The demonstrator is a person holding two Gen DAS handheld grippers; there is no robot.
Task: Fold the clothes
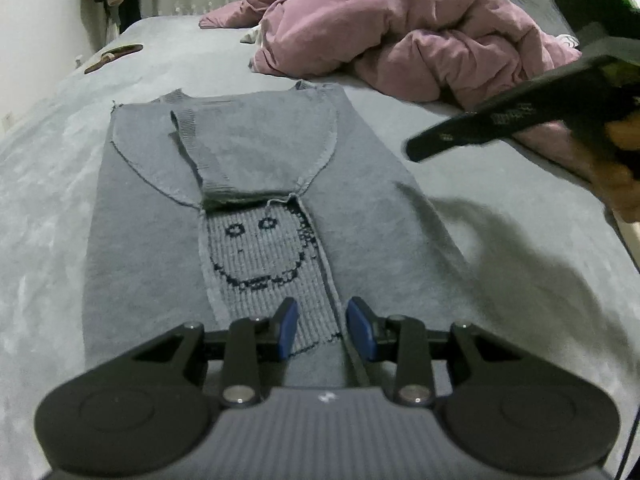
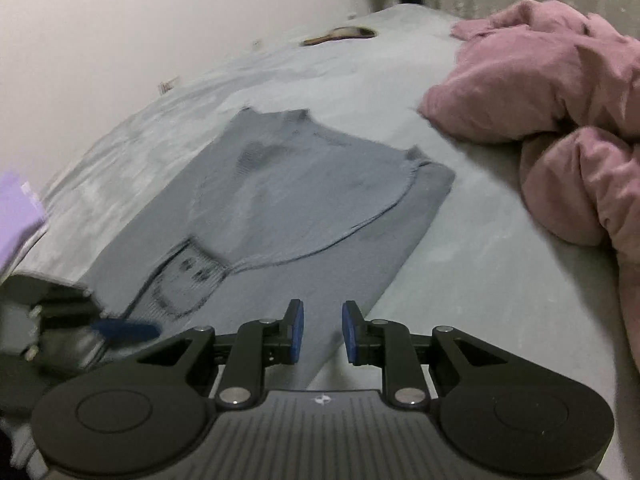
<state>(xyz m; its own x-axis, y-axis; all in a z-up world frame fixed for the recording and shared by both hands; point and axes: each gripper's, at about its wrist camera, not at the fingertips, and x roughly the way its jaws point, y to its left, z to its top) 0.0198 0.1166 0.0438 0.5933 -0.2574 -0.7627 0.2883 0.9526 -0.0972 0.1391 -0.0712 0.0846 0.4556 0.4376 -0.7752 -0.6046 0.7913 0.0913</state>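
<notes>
A grey knitted sweater [image 1: 256,184] lies flat on the bed, both sleeves folded in over its body, a dark knitted smiley face [image 1: 260,256] showing between them. My left gripper [image 1: 322,330] is open and empty, just above the sweater's near hem. My right gripper [image 2: 322,332] is open and empty, over the sweater's [image 2: 280,200] near right edge. In the left wrist view the right gripper shows as a blurred black shape at the right [image 1: 520,120]. The left gripper shows blurred at the lower left of the right wrist view [image 2: 100,332].
A crumpled pink duvet [image 1: 400,40] is piled on the grey bed sheet [image 1: 40,200] beyond the sweater, also at the right in the right wrist view [image 2: 560,120]. A brown strap-like object [image 1: 114,56] lies at the far left bed edge. A wall runs along the left.
</notes>
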